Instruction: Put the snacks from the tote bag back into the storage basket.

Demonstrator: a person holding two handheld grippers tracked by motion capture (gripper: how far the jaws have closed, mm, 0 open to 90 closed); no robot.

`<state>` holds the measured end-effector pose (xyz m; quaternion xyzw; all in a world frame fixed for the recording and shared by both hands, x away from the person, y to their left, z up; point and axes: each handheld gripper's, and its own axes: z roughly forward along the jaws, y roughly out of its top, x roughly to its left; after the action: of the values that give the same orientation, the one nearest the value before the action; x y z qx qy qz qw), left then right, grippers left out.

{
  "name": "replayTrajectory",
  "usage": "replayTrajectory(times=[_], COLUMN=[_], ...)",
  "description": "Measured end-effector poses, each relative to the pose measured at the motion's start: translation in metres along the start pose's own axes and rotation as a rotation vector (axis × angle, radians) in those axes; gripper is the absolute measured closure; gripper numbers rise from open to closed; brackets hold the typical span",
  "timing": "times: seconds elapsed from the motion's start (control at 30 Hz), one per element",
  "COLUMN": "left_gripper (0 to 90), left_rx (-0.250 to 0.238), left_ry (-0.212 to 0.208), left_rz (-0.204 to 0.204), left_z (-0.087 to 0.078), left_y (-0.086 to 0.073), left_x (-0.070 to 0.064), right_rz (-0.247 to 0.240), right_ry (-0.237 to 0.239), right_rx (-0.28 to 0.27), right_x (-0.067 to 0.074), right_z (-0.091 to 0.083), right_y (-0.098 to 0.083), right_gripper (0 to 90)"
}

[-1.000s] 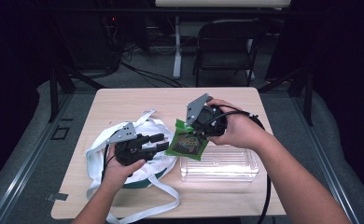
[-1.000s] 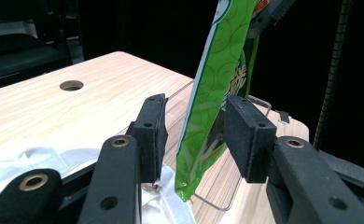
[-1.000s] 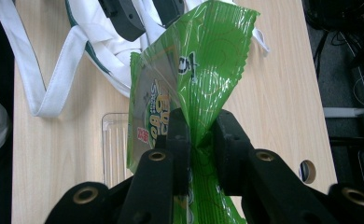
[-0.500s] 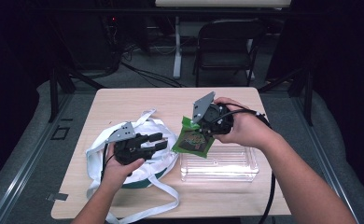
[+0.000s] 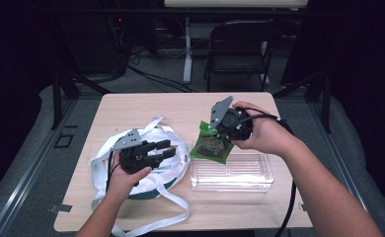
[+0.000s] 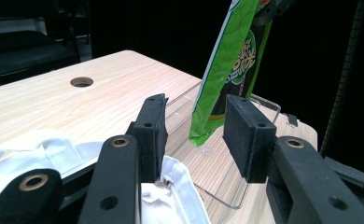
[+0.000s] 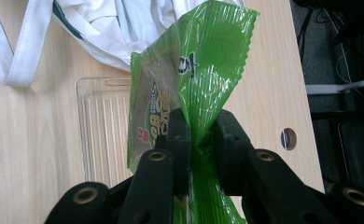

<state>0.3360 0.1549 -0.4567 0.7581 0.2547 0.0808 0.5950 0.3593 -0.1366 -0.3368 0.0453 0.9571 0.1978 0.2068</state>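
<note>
the right gripper (image 5: 219,133) pinches the green snack bag (image 5: 209,147) by one edge (thin foil), so it may slip beside the clear tray (image 5: 232,174); the left gripper (image 5: 167,148) is wide, holding nothing.

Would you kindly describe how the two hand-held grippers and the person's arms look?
Both the left gripper and the right gripper are black, each with a grey three-cornered plate on top and flat rectangular black pads on arms with brass-ringed pivot holes. A black cable trails from the right one. The forearms are bare, with no sleeves in view.
</note>
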Motion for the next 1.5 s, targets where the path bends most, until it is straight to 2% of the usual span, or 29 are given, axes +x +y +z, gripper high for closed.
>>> replayTrajectory(times=[0.2,0.47,0.87,1.1,1.33,1.43,1.5], left_gripper=[59.1,59.1,59.2,59.2,59.2,59.2,59.2], left_rx=[0.002,0.002,0.006,0.003,0.006,0.003,0.003], left_ry=[0.006,0.014,0.023,0.023,0.031,0.03,0.031], left_rz=[-0.006,-0.008,-0.012,-0.015,-0.02,-0.019,-0.019], left_z=[-0.001,-0.002,-0.002,-0.002,-0.002,-0.002,-0.002], left_y=[-0.001,-0.002,-0.003,-0.003,-0.004,-0.004,-0.004], left_x=[0.002,0.004,0.007,0.008,0.009,0.01,0.01], right_rz=[-0.002,-0.032,-0.048,-0.048,-0.06,-0.085,-0.075], right_ry=[-0.012,-0.033,-0.059,-0.063,-0.062,-0.076,-0.069], right_rx=[0.012,0.063,0.074,0.072,0.102,0.124,0.105], right_x=[-0.001,-0.005,-0.012,-0.015,-0.017,-0.018,-0.018], right_z=[0.001,0.008,0.018,0.028,0.04,0.044,0.048], right_y=[-0.004,-0.009,-0.011,-0.014,-0.016,-0.016,-0.017], right_gripper=[77.9,77.9,77.9,77.8,77.8,77.7,77.6])
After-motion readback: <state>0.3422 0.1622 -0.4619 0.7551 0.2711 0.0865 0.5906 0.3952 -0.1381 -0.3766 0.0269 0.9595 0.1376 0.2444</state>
